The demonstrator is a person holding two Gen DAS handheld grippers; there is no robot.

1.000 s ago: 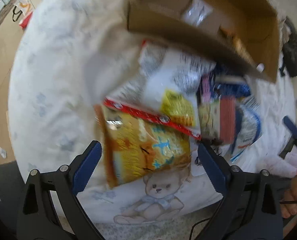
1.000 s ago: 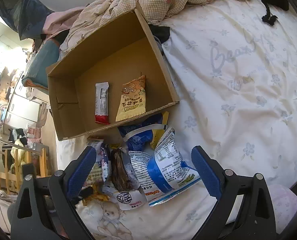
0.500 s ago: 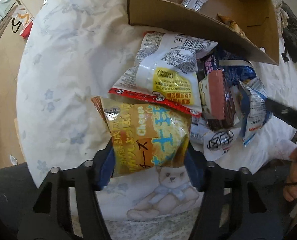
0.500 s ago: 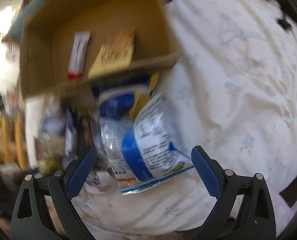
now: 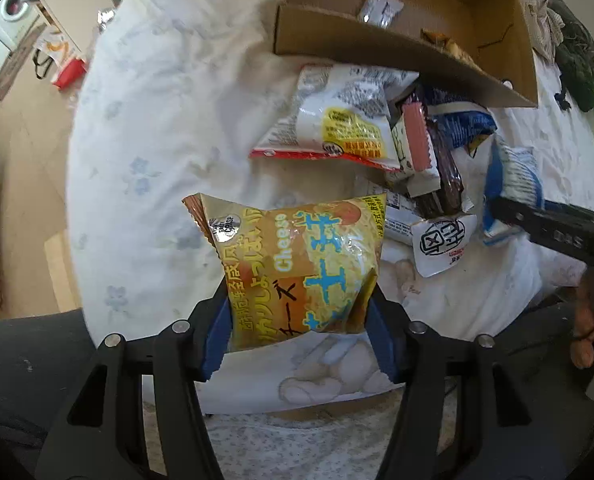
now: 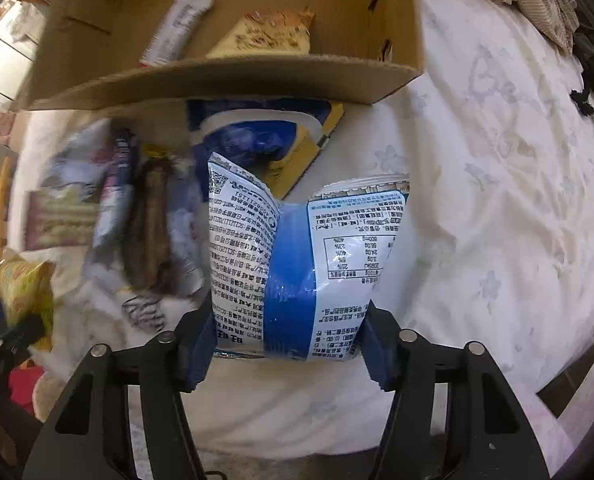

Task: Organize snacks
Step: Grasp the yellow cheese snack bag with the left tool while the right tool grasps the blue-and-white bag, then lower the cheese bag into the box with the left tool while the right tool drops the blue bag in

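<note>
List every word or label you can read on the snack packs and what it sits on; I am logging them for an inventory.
"Cheese": yellow puffed snack bag held in the left claw.
"LIGHT", "CRISP": small round badge on that same bag.
Blue and white printed snack bag in the right claw: dense small print, not legible.
Other wrappers: too blurred.
</note>
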